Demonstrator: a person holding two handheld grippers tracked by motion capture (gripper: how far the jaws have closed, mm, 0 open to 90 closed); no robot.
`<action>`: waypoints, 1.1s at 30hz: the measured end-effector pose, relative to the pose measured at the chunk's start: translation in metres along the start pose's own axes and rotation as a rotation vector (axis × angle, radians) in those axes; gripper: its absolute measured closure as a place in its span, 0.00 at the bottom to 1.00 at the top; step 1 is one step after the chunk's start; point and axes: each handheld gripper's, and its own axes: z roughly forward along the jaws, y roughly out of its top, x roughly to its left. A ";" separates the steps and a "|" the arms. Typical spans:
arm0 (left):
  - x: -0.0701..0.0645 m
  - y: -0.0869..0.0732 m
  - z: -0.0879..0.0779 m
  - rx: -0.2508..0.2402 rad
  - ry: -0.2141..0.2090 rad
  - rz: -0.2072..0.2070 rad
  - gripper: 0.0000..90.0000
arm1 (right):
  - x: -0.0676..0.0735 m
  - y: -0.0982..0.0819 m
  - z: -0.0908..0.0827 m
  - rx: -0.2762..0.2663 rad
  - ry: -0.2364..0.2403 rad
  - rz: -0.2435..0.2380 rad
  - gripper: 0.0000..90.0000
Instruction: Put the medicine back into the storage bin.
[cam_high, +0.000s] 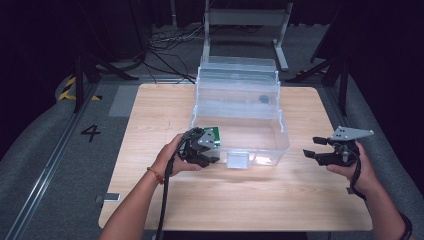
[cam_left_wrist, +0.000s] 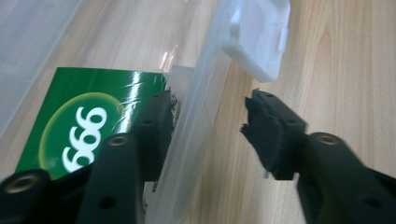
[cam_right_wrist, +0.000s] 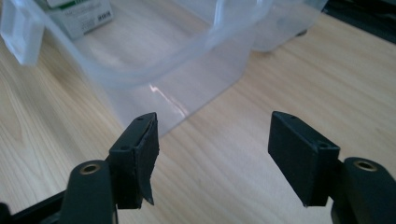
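green box (cam_left_wrist: 88, 123) | inside clear bin (cam_high: 280, 132), beside left hand-held gripper (cam_left_wrist: 210, 126) | jaws apart, straddling bin wall

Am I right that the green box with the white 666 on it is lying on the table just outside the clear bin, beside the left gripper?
Not quite: the green box lies inside the clear bin, behind its front wall, as the left gripper view shows. The left gripper is indeed beside it, open, its jaws straddling that wall.

Left gripper (cam_high: 207, 145) at front-left corner of clear plastic bin (cam_high: 280, 137); green box (cam_high: 214, 135) just beyond its jaws, inside the bin. Right gripper (cam_high: 312, 147) off the bin's right side, apart, jaws spread.
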 end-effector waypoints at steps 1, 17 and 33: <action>0.001 0.000 0.001 0.000 0.002 0.002 0.62 | -0.001 0.005 0.000 -0.012 -0.001 -0.004 0.39; 0.011 0.001 0.001 -0.013 -0.041 0.075 0.89 | -0.009 0.087 0.015 -0.100 0.014 -0.083 0.42; -0.009 0.002 -0.003 -0.025 -0.127 0.147 0.95 | 0.003 0.103 0.026 -0.102 0.037 -0.114 0.42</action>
